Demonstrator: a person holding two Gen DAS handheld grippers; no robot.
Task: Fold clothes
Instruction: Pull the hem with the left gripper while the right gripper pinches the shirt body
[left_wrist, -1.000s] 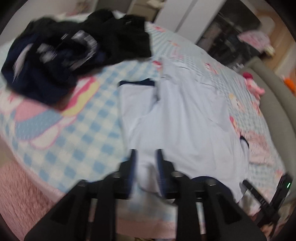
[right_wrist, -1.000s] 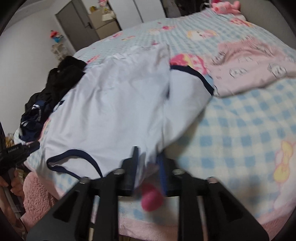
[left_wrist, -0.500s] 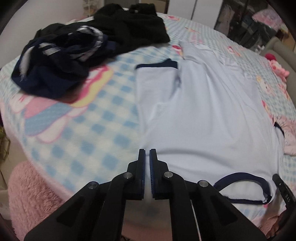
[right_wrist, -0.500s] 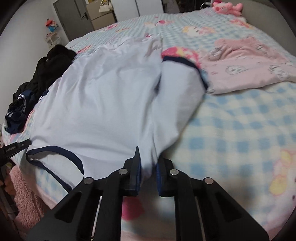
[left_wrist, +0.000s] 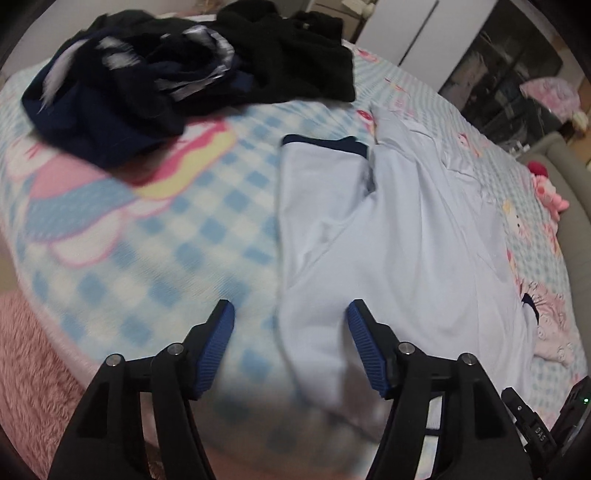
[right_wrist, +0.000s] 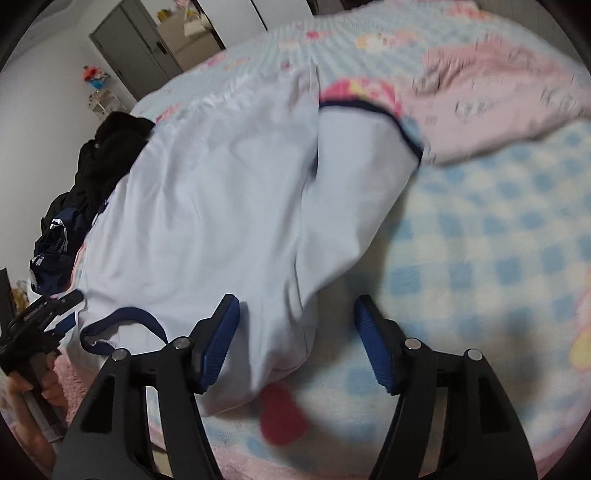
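Both your grippers, left (left_wrist: 290, 325) and right (right_wrist: 295, 321), clamped the shirt (left_wrist: 399, 229) half a second ago; now their jaws are opening, shoulders lying loose between the pads. It's spread flat ahead, ready for folding.

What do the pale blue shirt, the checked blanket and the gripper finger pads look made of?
Pale blue shirt: thin matte knit, probably cotton jersey; soft shallow creases, navy ribbed trim.
Checked blanket: likely plush fleece; fuzzy nap, soft printed edges, though blur hides detail.
Left gripper fingers: black rigid plastic, it seems, with blue ridged pads, likely rubber.
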